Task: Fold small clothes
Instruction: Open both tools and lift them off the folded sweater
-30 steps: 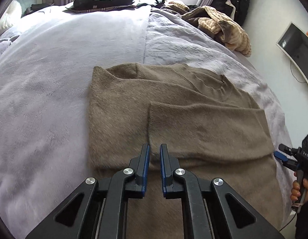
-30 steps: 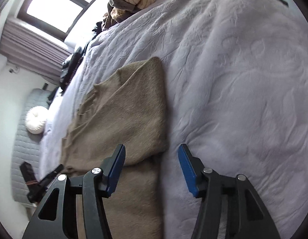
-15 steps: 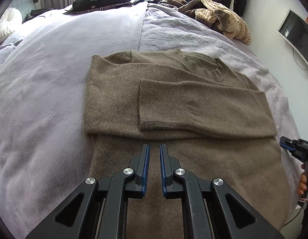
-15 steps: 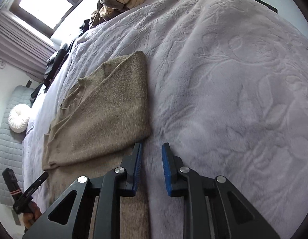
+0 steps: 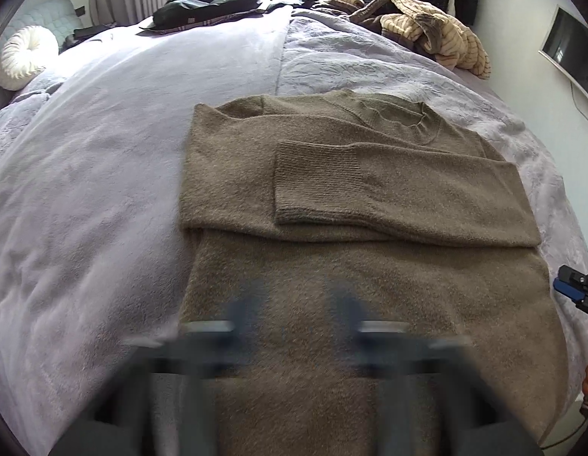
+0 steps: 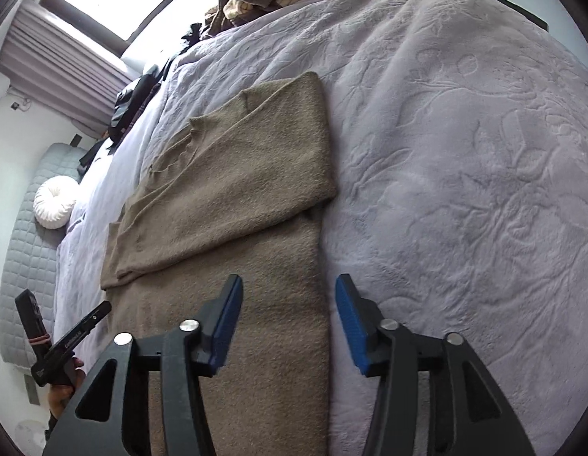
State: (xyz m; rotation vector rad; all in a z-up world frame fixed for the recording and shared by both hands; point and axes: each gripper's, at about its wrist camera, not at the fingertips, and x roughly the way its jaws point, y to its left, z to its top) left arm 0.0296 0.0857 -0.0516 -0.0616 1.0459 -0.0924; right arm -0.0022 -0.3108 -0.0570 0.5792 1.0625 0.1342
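Opening fast, the left gripper [image 5: 294, 326] shows only as a blurred smear in its own view; jaws have just been spreading and now stand wide, nothing between them, hovering over the lower body of the sweater [image 5: 332, 197]. Right gripper [image 6: 288, 323]: jaws have just been widening too, now about half open, empty. They straddle the sweater's right side edge, with the left pad over knit and the right pad over the bed [image 6: 465, 152]. My read is both are lining up on the hem end for the bottom-up fold, one per side.

Sweater lies flat on the bed, neckline [image 5: 415, 121] at the far end. Both sleeves are already folded across the chest, the ribbed cuff [image 5: 313, 178] on top, so the upper part forms a tidy rectangle. The lower body below it is still a single unfolded layer running toward the cameras.

Materials:
- sweater: olive-brown fuzzy knit, soft and thick, should hold a crease poorly and drape when lifted
- bed cover: pale lilac plush, embossed floral relief on the right half, smoother on the left; knit likely drags on it
- pads: blue, ribbed

Far end holds a heap of striped tan clothes [image 5: 438, 34] and a dark garment [image 5: 206, 5], well apart from the sweater. A white round cushion [image 5: 22, 55] sits at the left.
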